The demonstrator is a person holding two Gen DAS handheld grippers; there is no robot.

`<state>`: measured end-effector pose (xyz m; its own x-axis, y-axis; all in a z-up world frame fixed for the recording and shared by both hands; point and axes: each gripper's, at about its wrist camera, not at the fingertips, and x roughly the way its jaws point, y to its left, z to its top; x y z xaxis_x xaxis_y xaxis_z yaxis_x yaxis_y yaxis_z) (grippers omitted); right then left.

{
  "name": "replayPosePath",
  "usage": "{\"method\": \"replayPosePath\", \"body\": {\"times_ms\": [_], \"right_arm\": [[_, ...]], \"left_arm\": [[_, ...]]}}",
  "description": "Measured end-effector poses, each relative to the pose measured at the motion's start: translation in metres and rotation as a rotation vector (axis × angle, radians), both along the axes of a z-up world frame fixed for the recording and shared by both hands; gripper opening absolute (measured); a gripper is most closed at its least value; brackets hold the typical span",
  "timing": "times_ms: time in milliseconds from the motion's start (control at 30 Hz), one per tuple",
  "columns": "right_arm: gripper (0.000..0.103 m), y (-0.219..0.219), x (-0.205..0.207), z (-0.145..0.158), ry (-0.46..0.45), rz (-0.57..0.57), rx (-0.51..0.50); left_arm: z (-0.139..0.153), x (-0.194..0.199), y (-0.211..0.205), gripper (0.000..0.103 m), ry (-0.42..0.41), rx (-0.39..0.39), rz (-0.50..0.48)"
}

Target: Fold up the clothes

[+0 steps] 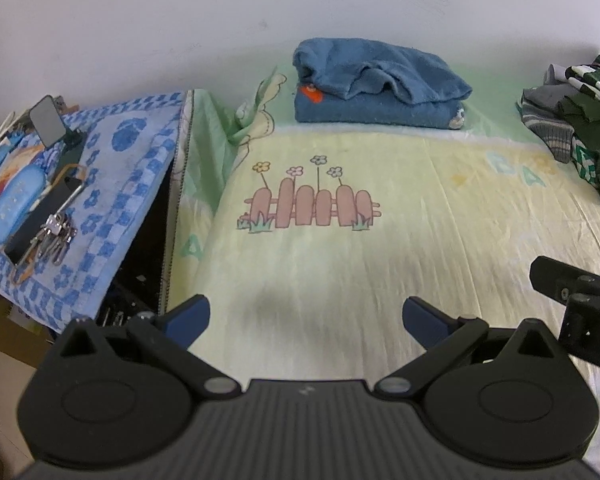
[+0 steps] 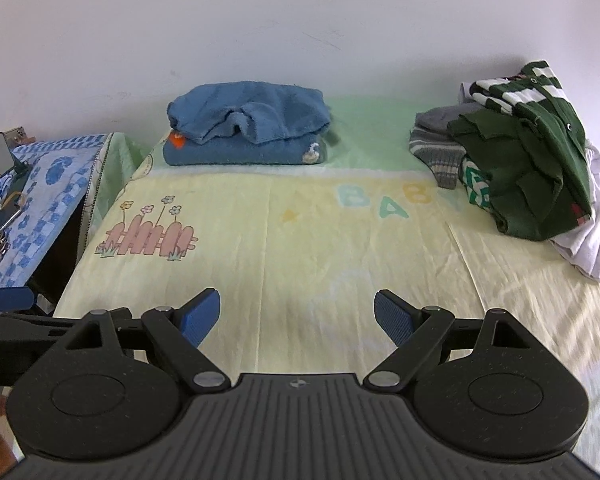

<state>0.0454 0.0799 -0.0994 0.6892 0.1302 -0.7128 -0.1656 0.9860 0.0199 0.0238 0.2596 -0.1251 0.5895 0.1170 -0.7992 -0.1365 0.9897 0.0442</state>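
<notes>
A stack of folded blue clothes [image 1: 380, 88] lies at the back of the bed by the wall; it also shows in the right wrist view [image 2: 248, 128]. An unfolded heap of green, grey-striped and white clothes [image 2: 532, 164] lies at the back right, cut off by the edge of the left wrist view [image 1: 576, 128]. My left gripper [image 1: 306, 320] is open and empty above the front of the bed. My right gripper [image 2: 296, 316] is open and empty too, to the right of the left one. Part of the right gripper [image 1: 576, 304] shows in the left wrist view.
The bed has a pale yellow sheet [image 2: 300, 232] with a fence drawing and "BABY" letters. To the left stands a side table under a blue patterned cloth [image 1: 100, 208], with keys [image 1: 54, 236], a small mirror [image 1: 48, 120] and a blue case [image 1: 16, 200]. A white wall is behind.
</notes>
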Motion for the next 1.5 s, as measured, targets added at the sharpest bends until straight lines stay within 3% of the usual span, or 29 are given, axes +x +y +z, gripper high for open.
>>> {"method": "replayPosePath", "body": {"times_ms": [333,467,633,867,1033,1233,1500], "right_arm": [[0.087,-0.004,-0.005,0.0,-0.002,0.046,0.008],[0.087,-0.009,-0.008,0.0,0.009,0.083,0.008],[0.086,-0.017,-0.018,0.003,-0.002,0.13,-0.005],[0.087,-0.034,-0.027,0.004,-0.006,0.157,0.011],[0.087,-0.042,-0.031,0.001,0.001,0.182,0.029],[0.087,-0.048,-0.036,0.001,0.007,0.189,0.048],[0.087,-0.039,-0.038,0.008,-0.023,0.155,0.029]], "left_arm": [[0.014,-0.011,-0.002,0.102,-0.023,0.012,0.064],[0.017,-0.014,-0.009,0.102,0.019,0.047,0.121],[0.02,-0.028,-0.021,0.102,0.014,0.018,0.143],[0.026,-0.047,-0.045,0.102,0.008,0.156,0.201],[0.027,-0.059,-0.049,0.102,0.001,0.091,0.208],[0.028,-0.068,-0.057,0.102,-0.014,0.123,0.195],[0.03,-0.059,-0.044,0.102,-0.033,0.103,0.141]]}}
